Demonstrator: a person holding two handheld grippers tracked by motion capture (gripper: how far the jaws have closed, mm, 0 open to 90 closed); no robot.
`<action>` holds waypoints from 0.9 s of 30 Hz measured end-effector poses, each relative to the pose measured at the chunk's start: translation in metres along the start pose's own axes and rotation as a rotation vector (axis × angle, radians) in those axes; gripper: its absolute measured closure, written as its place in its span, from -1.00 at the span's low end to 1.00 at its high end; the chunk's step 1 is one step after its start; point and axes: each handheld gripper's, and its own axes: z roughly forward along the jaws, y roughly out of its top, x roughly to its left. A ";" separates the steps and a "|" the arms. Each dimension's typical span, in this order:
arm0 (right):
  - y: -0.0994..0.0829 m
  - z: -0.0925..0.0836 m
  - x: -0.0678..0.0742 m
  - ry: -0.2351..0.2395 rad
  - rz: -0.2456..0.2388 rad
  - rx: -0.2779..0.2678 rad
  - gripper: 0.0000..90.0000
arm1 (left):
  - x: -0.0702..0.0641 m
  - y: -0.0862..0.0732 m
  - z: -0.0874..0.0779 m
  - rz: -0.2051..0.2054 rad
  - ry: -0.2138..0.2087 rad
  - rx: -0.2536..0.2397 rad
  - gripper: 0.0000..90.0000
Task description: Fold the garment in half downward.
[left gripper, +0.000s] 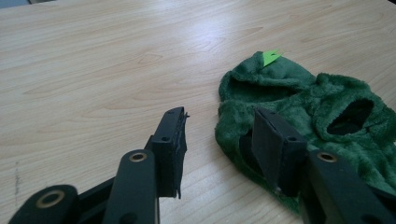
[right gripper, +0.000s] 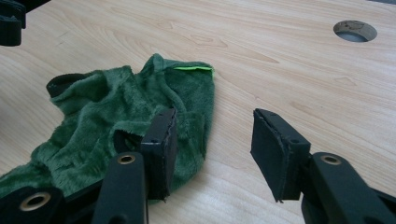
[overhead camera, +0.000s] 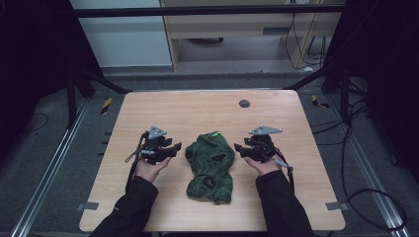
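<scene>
Left gripper (overhead camera: 174,148) sits left of centre on the wooden worktop (overhead camera: 197,108), held in the person's left hand (overhead camera: 149,168), dark sleeve coming in from the bottom edge. Jaws point right toward the garment, partly open, nothing clamped. In the left gripper view (left gripper: 219,140) one jaw stands over bare wood, the other over the near edge of the fabric; pads not pressing on it as far as can be seen. Green fleece garment (overhead camera: 211,165) lies crumpled in the middle of the worktop, between the two grippers, long axis running away from the person, bright green tag (overhead camera: 214,133) at its far end, dark openings visible in the pile. Right gripper (overhead camera: 238,148) sits just right of the garment in the right hand (overhead camera: 264,165), jaws pointing left at it, also partly open and gripping nothing. In the right gripper view (right gripper: 212,140) one jaw is over the fabric edge, the other over bare wood, garment (right gripper: 116,116) not pinched. Round cable hole (overhead camera: 244,103) in the worktop, far side, well apart from everything. Dark floor and cables around.
</scene>
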 end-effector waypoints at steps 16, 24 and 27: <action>0.003 0.024 -0.002 0.009 0.014 0.026 0.14 | -0.002 0.010 0.030 0.022 -0.017 0.040 0.22; 0.005 0.033 -0.002 0.006 0.010 0.041 0.15 | 0.000 0.009 0.045 0.018 -0.023 0.070 0.23; 0.005 0.037 -0.002 0.005 0.011 0.052 0.15 | 0.000 0.007 0.051 0.017 -0.029 0.086 0.23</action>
